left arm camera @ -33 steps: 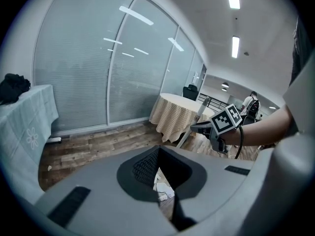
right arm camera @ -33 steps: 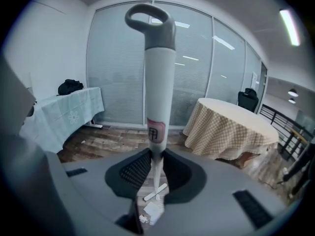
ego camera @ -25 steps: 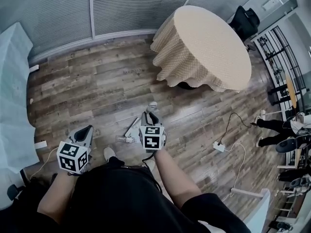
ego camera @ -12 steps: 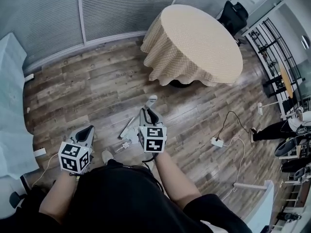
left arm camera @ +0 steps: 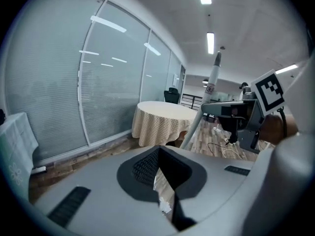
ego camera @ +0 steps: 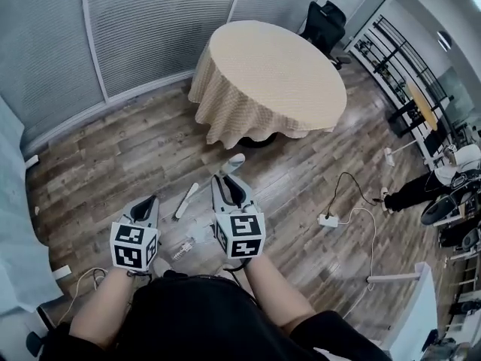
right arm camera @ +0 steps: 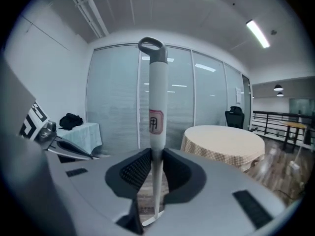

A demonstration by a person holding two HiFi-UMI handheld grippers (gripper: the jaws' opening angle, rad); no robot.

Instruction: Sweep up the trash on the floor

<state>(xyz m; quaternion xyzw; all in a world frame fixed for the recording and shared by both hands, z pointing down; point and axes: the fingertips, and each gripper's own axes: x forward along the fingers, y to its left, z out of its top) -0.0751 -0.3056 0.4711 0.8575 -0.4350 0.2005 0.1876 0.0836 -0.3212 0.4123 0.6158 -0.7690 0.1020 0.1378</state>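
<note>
My right gripper (ego camera: 228, 180) is shut on a white broom handle (right arm camera: 156, 117) that stands upright between its jaws, with a grey loop at its top. That handle's top end (ego camera: 237, 159) pokes out past the jaws in the head view. The left gripper (ego camera: 147, 201) hangs beside it to the left, shut with nothing in it (left arm camera: 160, 181). On the wood floor between the two grippers lie a clear plastic bottle (ego camera: 183, 249) and a long white piece (ego camera: 186, 200). From the left gripper view the handle (left arm camera: 206, 102) rises out of the right gripper (left arm camera: 236, 117).
A round table with a beige cloth (ego camera: 270, 74) stands just ahead. A power strip with its cable (ego camera: 327, 220) lies to the right, with a person (ego camera: 428, 190) beyond it. A black chair (ego camera: 323, 17) is behind the table. A pale covered table (ego camera: 11, 224) is at far left.
The view has swung so the round table sits more to the left and the glass wall fills the top. My left gripper has come closer to the right one, which still holds the handle.
</note>
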